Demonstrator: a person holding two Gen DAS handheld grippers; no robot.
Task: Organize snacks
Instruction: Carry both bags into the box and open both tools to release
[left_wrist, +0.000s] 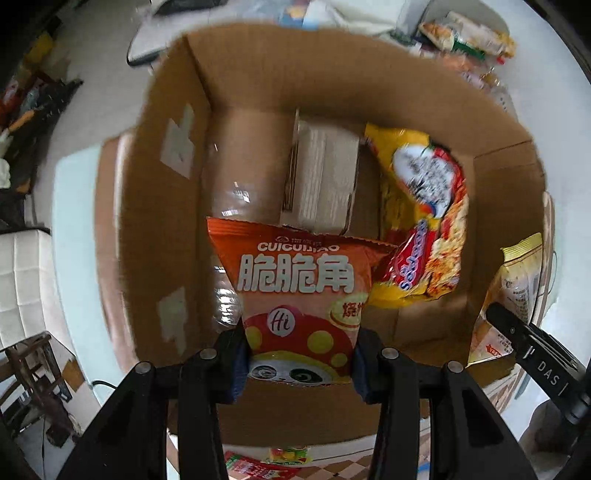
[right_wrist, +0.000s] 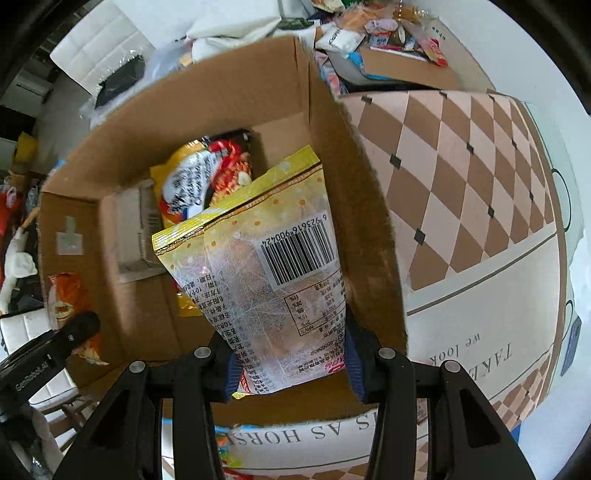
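My left gripper (left_wrist: 299, 363) is shut on an orange snack bag (left_wrist: 295, 288) with white Chinese letters and a panda face, hanging over the open cardboard box (left_wrist: 155, 206). My right gripper (right_wrist: 291, 363) is shut on a yellow-topped clear snack bag (right_wrist: 266, 266) with a barcode, held above the same box (right_wrist: 332, 155). A yellow and red noodle packet (left_wrist: 424, 206) lies in the box bottom, also seen as the noodle packet (right_wrist: 199, 177) in the right wrist view. A flat pale packet (left_wrist: 325, 177) lies beside it. Each gripper shows at the other view's edge.
A pile of loose snacks (right_wrist: 388, 29) lies beyond the box on the table. The checkered tablecloth (right_wrist: 461, 184) covers the table to the right. White chairs (left_wrist: 22, 280) stand on the left. More snack packs (left_wrist: 469, 37) sit past the box's far right corner.
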